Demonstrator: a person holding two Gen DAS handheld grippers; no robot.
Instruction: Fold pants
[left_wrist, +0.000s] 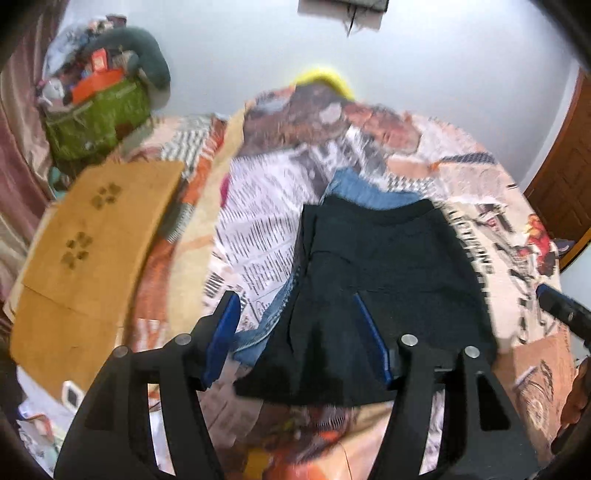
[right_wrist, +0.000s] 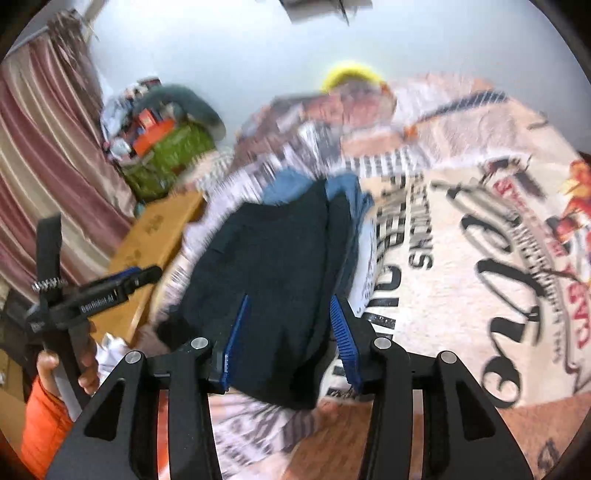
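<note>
On the printed bedspread the dark pants are seen lying folded into a compact block, stacked over a blue garment whose edge shows beyond the far side. The left gripper is held with its jaws spread apart, the cloth's near left corner lying between them but not pressed by the pads. The right gripper is likewise parted, straddling the near right part of the block without a visible pinch. Both views are smeared by motion, so contact at the fingertips cannot be settled fully. A pad could be snagged on the top layer as the hands are drawn away, so the fold might be dragged open or the stack skewed. The blue garment below could also be shifted.
</note>
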